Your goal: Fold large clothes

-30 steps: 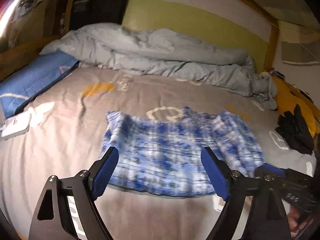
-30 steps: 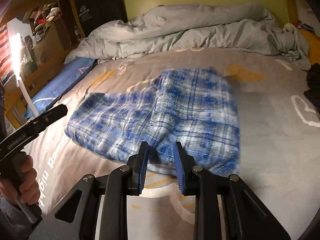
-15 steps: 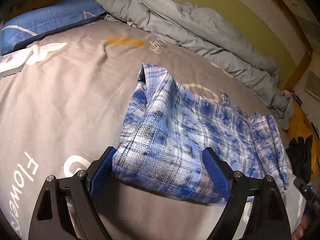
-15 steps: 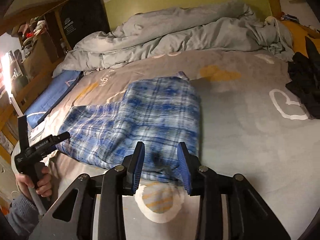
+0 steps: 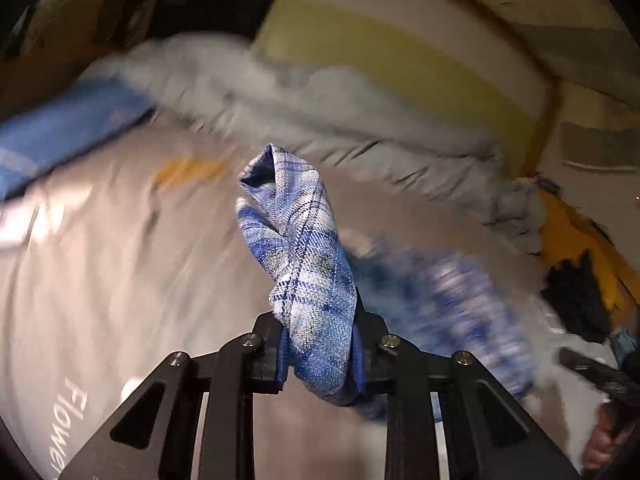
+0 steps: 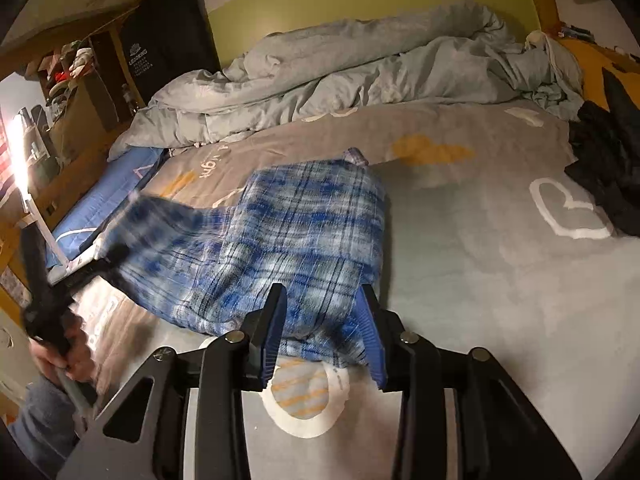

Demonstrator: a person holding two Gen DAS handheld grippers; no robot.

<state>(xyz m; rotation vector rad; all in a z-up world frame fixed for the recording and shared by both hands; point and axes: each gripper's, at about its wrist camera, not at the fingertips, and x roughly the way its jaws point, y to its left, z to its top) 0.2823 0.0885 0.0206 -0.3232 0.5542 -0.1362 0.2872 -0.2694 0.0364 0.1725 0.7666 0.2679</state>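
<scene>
Shirt (image 6: 312, 240): partly folded on bed (image 6: 480, 280)
Left tongs (image 5: 320, 356): clamp lifted end
Right tongs (image 6: 320, 328): apart, straddling near edge
Left: final fold

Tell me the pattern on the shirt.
Blue and white plaid shirt, clearest in the right wrist view.

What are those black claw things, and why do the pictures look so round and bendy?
Each claw is a hand-held gripper, a two-fingered tool that a person carries, one in each hand. A small round-lens camera sits on each, looking along its fingers, which bends the picture. In the left camera's view, the left hand-held gripper has pinched a bunched corner of the blue plaid shirt and lifted it. In the right camera's view, the right hand-held gripper is open, with the shirt's edge between its fingers. The shirt lies on a grey bedsheet, with a crumpled grey duvet behind.
</scene>
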